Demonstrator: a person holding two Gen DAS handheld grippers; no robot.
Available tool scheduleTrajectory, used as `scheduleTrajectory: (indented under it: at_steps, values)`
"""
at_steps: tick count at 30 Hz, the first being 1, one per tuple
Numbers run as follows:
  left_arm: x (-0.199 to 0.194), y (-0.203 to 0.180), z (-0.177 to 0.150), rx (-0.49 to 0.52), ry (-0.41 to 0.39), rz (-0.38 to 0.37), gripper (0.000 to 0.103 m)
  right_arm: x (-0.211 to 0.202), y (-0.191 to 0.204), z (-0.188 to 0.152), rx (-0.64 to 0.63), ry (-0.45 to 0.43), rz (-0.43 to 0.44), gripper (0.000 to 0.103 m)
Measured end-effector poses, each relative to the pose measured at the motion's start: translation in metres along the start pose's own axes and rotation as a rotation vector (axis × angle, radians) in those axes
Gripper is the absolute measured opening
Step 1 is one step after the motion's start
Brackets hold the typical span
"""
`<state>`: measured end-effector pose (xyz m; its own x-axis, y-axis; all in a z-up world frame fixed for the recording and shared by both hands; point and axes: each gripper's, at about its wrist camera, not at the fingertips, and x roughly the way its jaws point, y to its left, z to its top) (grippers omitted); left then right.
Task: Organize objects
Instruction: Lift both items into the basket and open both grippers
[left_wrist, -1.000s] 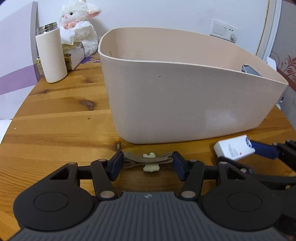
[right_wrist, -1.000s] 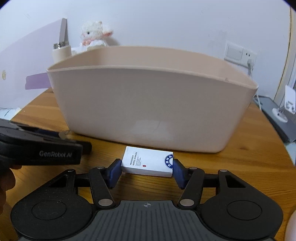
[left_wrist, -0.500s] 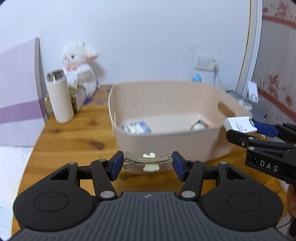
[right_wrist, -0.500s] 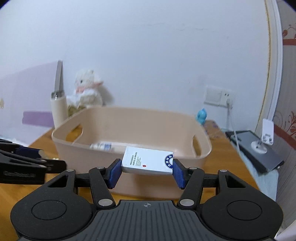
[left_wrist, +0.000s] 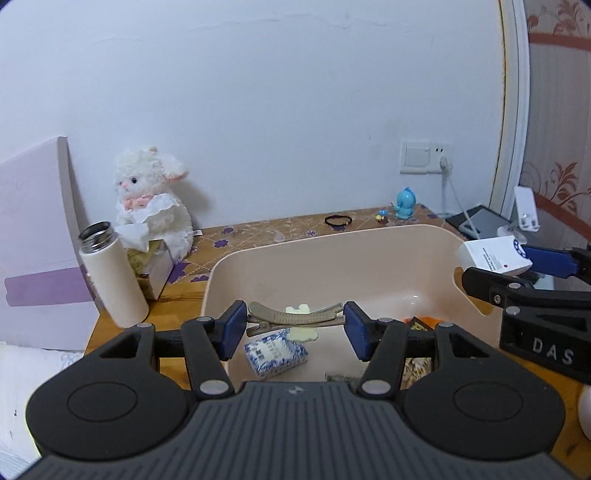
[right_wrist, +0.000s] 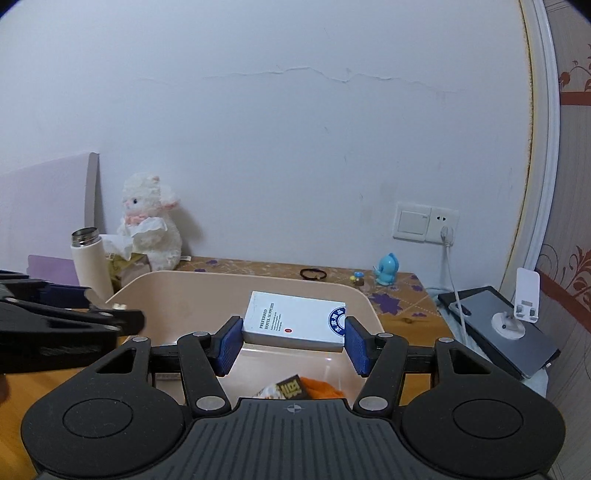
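Hair clip (left_wrist: 293, 318): tan metal, with a pale yellow ornament, held lengthwise between the blue pads of the left gripper (left_wrist: 293, 325). It sits in the air above the near-left part of the beige bin (left_wrist: 332, 245), clear of the bin floor. Jaws are closed to the clip's length, one pad on each end.

White box (right_wrist: 295, 320), printed "hotel supplies" with a blue round seal: clamped across its width by the right gripper (right_wrist: 293, 341), level, above the near-right part of the bin. In the left wrist view the same box (left_wrist: 493, 254) shows at the bin's right wall, above the handle cutout. Both pads touch the box sides; jaws about half open.

Progress, judged from the bin contents: partly done. Already inside are a blue-and-white patterned packet (left_wrist: 275, 352) near left, and an orange item (right_wrist: 321, 389) with a dark printed packet (right_wrist: 290, 389) near right. Other contents are hidden by the gripper bodies. Both held items are over the bin but not yet let go.

Left to do, as a judgement: release clip and box into the bin. A black hair tie (left_wrist: 338, 220) and a blue figurine (left_wrist: 404, 203) lie on the far table (left_wrist: 258, 230) behind the bin; whether these belong to the task I cannot tell.

Outside: white flask (left_wrist: 112, 275) and plush lamb (left_wrist: 151, 201), far left.
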<state>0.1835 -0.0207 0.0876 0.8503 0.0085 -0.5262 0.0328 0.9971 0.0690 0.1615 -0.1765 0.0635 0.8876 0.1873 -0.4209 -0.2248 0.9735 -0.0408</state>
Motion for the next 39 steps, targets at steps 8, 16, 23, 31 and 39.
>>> scheduleTrajectory:
  at_steps: [8,16,23,31,39]
  values:
    - [0.058,-0.011,-0.004,0.014,0.117,0.049,0.059,0.035,0.002,-0.003,-0.018,0.099,-0.009,0.056]
    - [0.081,-0.007,-0.014,-0.015,0.248,-0.004,0.060,0.057,0.002,-0.016,-0.045,0.196,-0.019,0.056]
    - [0.063,-0.002,-0.009,-0.038,0.234,0.002,0.081,0.040,0.003,-0.015,-0.076,0.164,-0.033,0.069]
    - [0.031,-0.003,-0.005,-0.022,0.222,0.017,0.082,0.008,0.000,-0.010,-0.091,0.166,-0.034,0.069]
    - [-0.002,-0.002,-0.019,-0.012,0.210,0.014,0.083,-0.024,-0.001,-0.016,-0.105,0.163,-0.012,0.069]
